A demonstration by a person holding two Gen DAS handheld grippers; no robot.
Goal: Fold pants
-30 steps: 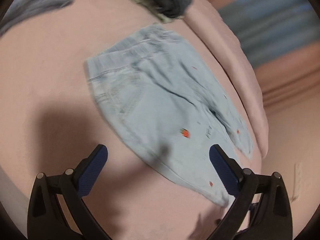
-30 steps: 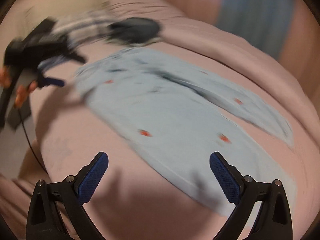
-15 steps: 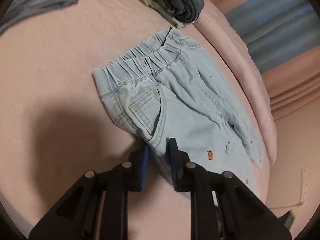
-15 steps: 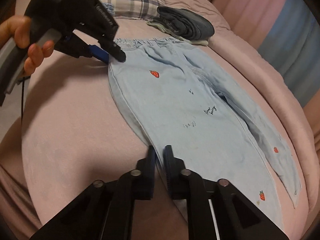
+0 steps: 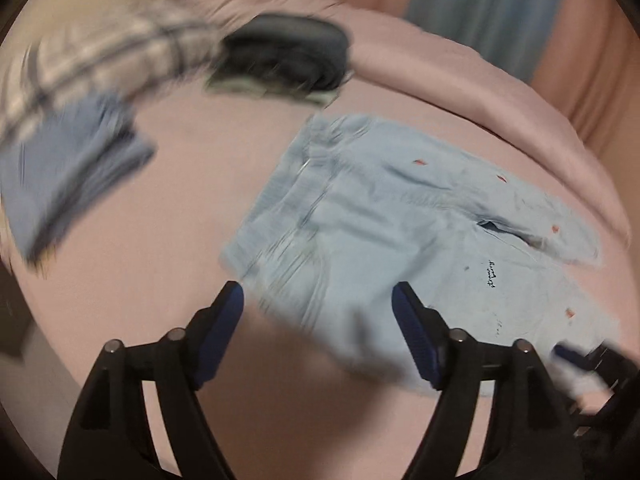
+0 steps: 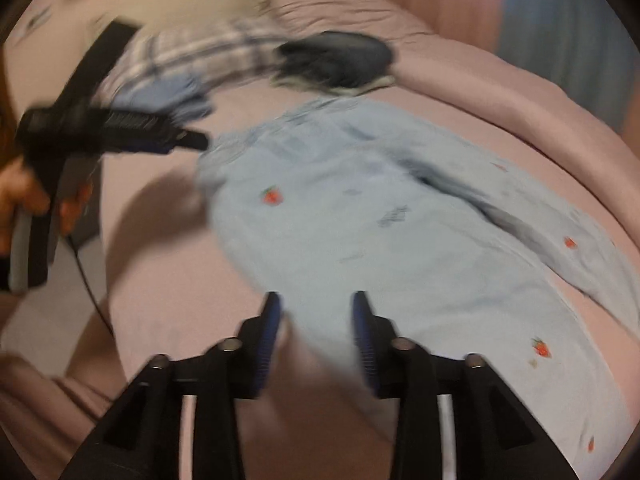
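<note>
Pink bedding (image 5: 160, 208) filled both views, with a pink and blue curtain (image 5: 500, 12) behind the bed. My pants (image 5: 380, 232), pale denim dotted with small red strawberries, lay spread flat across the bed, waistband toward a dark folded garment (image 5: 288, 56) and a plaid pillow (image 5: 100, 52), legs running toward the right. Another blue folded piece (image 5: 68, 176) sat well off to the left.

My left claw (image 5: 318, 320) had its jaws opening, wide apart over the hip edge of the pants, nothing pinched that I could see. My right claw (image 6: 316, 320) was also opening, narrower, the near leg edge in front of the gap; blur kept me from telling whether cloth lay between the pads, though they did not appear to press on it. In the right view I could see my hand (image 6: 24, 196) carrying the other tool.

My worry was this: both views were smeared, so I judged the tools were moving fast, and a grab made in that state could catch only the top layer, or pinch the sheet along with the denim. Uneven grabs would skew the fold.

Some small dark script was printed on one leg (image 5: 491, 274); I could not read it.
</note>
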